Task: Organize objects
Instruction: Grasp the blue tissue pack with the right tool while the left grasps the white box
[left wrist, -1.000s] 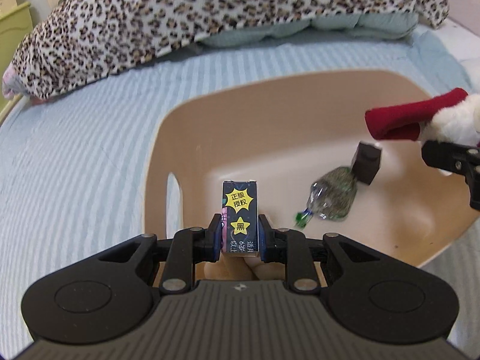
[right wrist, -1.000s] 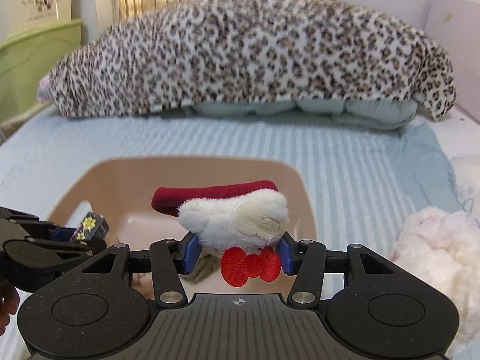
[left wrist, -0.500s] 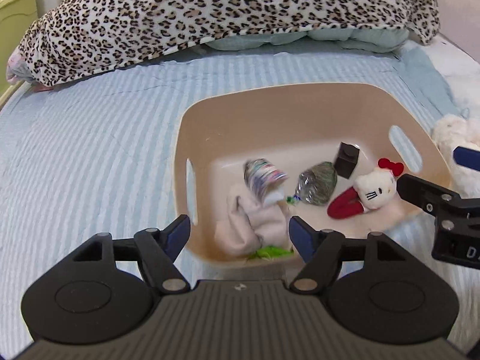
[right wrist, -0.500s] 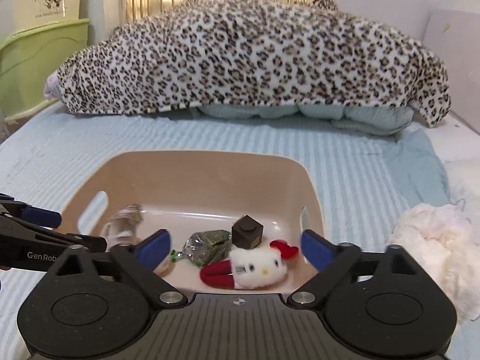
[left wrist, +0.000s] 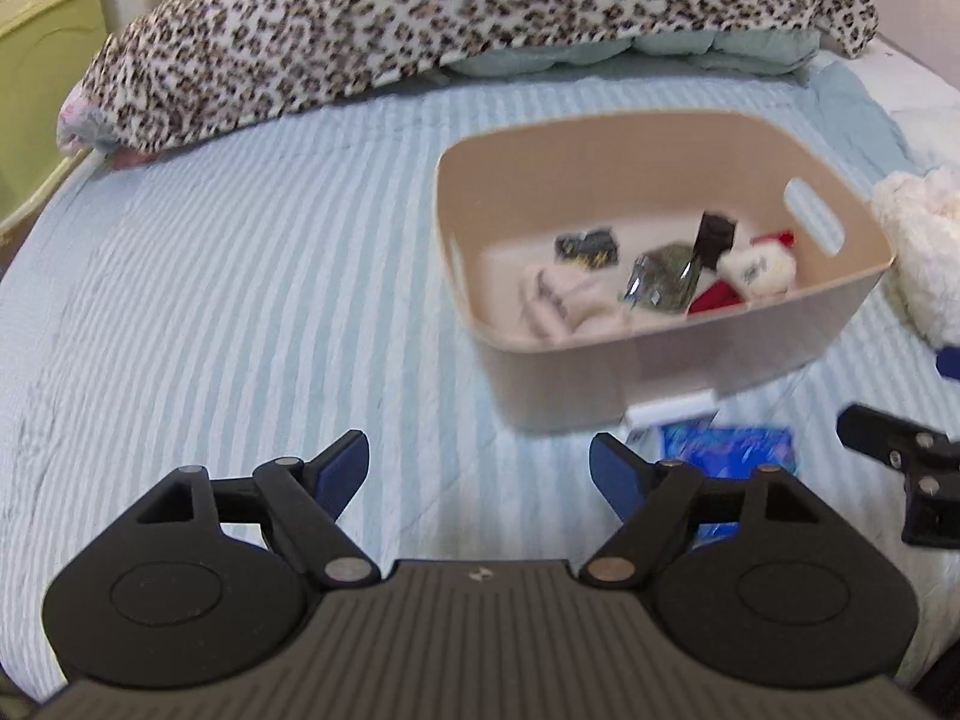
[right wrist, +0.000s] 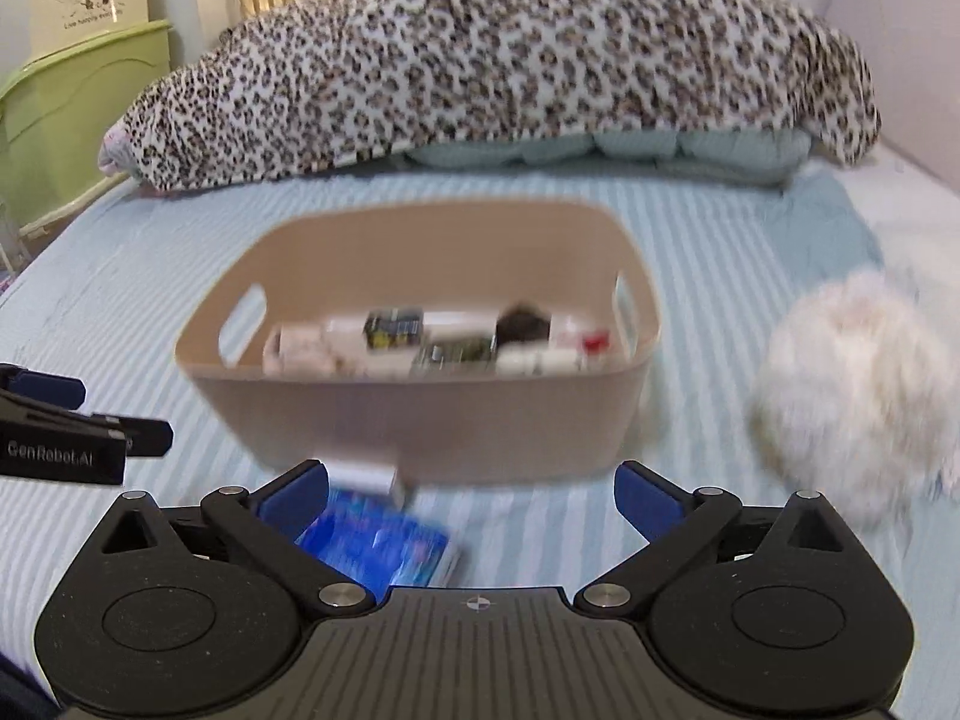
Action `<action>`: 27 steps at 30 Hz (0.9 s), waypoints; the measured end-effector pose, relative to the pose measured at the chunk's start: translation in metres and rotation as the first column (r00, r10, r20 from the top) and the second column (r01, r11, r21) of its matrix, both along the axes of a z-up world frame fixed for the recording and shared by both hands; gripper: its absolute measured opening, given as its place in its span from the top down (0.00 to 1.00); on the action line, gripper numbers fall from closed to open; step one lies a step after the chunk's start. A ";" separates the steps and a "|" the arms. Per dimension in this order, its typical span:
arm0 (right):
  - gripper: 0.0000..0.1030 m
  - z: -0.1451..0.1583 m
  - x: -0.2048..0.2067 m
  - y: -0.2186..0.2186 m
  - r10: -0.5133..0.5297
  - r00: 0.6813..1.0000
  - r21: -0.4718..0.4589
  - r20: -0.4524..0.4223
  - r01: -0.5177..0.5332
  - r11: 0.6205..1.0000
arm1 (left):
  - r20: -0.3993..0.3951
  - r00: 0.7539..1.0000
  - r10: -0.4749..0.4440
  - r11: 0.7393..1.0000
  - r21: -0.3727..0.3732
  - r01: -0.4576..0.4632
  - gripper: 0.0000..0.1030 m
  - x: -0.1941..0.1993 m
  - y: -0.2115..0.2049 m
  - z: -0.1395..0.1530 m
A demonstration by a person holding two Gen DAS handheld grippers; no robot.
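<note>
Inside the beige basket (left wrist: 690, 348) on the bed (left wrist: 240, 300): a dark star-printed box (left wrist: 587, 248), a white-and-red plush (left wrist: 757, 269), a crumpled bottle (left wrist: 660, 281), a small black cube (left wrist: 714, 235) and a pale folded cloth (left wrist: 558, 300). Box and plush clamped in the grippers 1 s ago, now lying loose among the rest, so 2 more items probably count as sorted. Left gripper (left wrist: 480, 468) spread wide and empty, pulled back short of the basket; right gripper (right wrist: 471, 495) likewise wide, holding nothing. Still outside, touching or just beside the basket's near wall: a blue packet (right wrist: 378, 543), partly covered by the right gripper's linkage. Also outside, a fluffy white mass (right wrist: 852, 396) to the right. Blurred throughout; print on the packet unreadable, a white strip (left wrist: 669, 408) at the basket's base not identifiable. Leopard blanket (right wrist: 480, 60) beyond.
</note>
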State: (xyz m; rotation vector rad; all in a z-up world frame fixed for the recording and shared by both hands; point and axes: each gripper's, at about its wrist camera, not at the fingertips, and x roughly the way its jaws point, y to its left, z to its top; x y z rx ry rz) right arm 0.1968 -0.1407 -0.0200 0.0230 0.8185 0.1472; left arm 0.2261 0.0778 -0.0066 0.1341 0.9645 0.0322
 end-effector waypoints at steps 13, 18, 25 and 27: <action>0.00 -0.053 -0.004 0.036 -0.029 0.992 0.040 -0.123 0.035 0.999 | -0.071 0.993 0.089 0.996 -0.011 -0.090 0.21 -0.020 0.032 -0.048; 0.00 -0.063 0.006 0.054 -0.036 0.991 0.036 -0.131 0.041 0.999 | -0.106 0.985 0.137 0.990 -0.030 -0.141 0.21 -0.014 0.047 -0.063; 0.00 -0.085 0.017 0.069 -0.050 0.982 0.035 -0.183 0.057 0.998 | -0.084 0.986 0.144 0.989 -0.022 -0.147 0.21 -0.011 0.047 -0.063; 0.00 -0.090 0.020 0.073 -0.065 0.981 0.016 -0.185 0.069 0.998 | -0.084 0.986 0.146 0.989 -0.023 -0.149 0.21 -0.010 0.047 -0.064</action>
